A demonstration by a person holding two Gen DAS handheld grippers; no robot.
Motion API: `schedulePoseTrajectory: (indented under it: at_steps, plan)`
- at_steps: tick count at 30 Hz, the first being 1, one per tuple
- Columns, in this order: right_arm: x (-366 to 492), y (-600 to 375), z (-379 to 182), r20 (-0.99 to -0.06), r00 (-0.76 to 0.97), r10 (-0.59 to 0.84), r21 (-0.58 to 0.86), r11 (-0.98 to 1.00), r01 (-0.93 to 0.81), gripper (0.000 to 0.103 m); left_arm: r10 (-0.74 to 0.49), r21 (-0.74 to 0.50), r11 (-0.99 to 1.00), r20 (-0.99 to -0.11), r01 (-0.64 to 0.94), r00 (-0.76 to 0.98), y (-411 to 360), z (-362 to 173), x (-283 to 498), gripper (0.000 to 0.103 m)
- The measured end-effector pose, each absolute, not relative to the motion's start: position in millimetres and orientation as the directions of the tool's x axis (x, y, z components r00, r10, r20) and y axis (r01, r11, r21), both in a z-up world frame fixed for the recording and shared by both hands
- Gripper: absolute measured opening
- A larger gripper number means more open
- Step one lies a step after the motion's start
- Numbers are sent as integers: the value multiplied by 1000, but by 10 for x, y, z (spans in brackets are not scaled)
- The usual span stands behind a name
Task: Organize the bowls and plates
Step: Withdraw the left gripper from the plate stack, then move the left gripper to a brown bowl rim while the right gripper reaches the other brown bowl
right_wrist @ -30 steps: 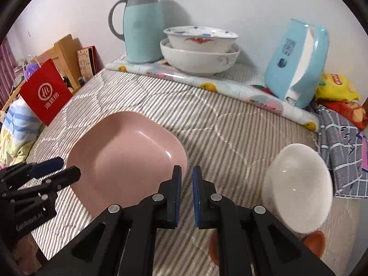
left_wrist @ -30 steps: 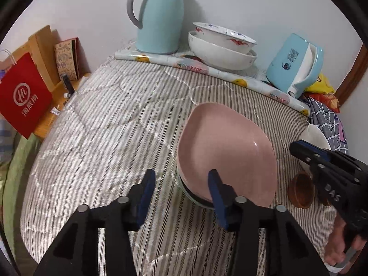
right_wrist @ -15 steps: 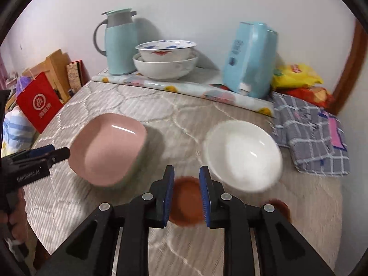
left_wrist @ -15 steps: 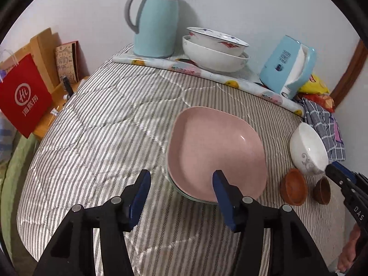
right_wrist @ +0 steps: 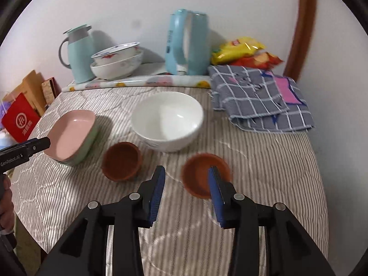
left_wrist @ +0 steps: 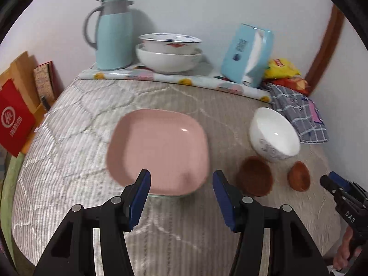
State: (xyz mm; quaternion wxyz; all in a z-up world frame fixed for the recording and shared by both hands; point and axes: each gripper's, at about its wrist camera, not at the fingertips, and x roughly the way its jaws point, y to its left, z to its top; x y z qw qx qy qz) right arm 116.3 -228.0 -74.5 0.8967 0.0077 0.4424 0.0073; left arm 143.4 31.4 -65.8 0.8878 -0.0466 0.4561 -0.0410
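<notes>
At the far left, beside the table, a red paper bag (right_wrist: 19,120) and brown cardboard pieces (left_wrist: 21,73) are seen leaning near the wall. The striped quilted table cover (right_wrist: 264,161) is spread over the whole working surface. At the back left a pale blue thermos jug (left_wrist: 113,33) is stood upright, and just to its right two large white bowls (left_wrist: 169,54) are nested one inside the other on a patterned cloth strip (left_wrist: 174,80).

The left gripper (left_wrist: 181,197) is held with its blue pads wide apart and nothing is gripped between them; it is positioned just in front of the pink square plate (left_wrist: 158,151). That plate is stacked on a pale green plate (right_wrist: 88,145), whose rim is seen beneath it from the right wrist view.

Further right, the white bowl (right_wrist: 168,120) is set upright on the cover, apart from the plates. In front of it two small brown bowls are placed: the left brown bowl (right_wrist: 122,161) near the white bowl's left side, and the right brown bowl (right_wrist: 202,174) nearer the camera.

The right gripper (right_wrist: 186,195) is opened fairly wide and empty; its right pad overlaps the right brown bowl in the view, though contact cannot be judged.

At the back right, a light blue tissue box (right_wrist: 187,42) is stood on end, with a folded grey checked cloth (right_wrist: 260,99) and yellow and red snack packets (right_wrist: 241,50) beside it.
</notes>
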Motion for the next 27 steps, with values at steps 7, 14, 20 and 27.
schedulePoseTrajectory:
  at_steps: [7,14,20,27]
  plan:
    - [1082,-2538,-852,-792,610,-16,5,999,32,46,-131,-110,991,-826,71,549,-41,-725,1443,54]
    - [1078,-2729,-990,-805,593,-13,24,998,55,47,-142,-128,990,-838,62,528,-246,-870,1468,54]
    - [1114,-2860,-1078,-814,581,-10,46,996,81,47,-121,-118,992,-848,38,516,-370,-966,1493,54]
    - [1188,-2931,-1159,-836,549,17,67,995,71,47,-125,-141,990,-841,10,526,-410,-990,1526,54]
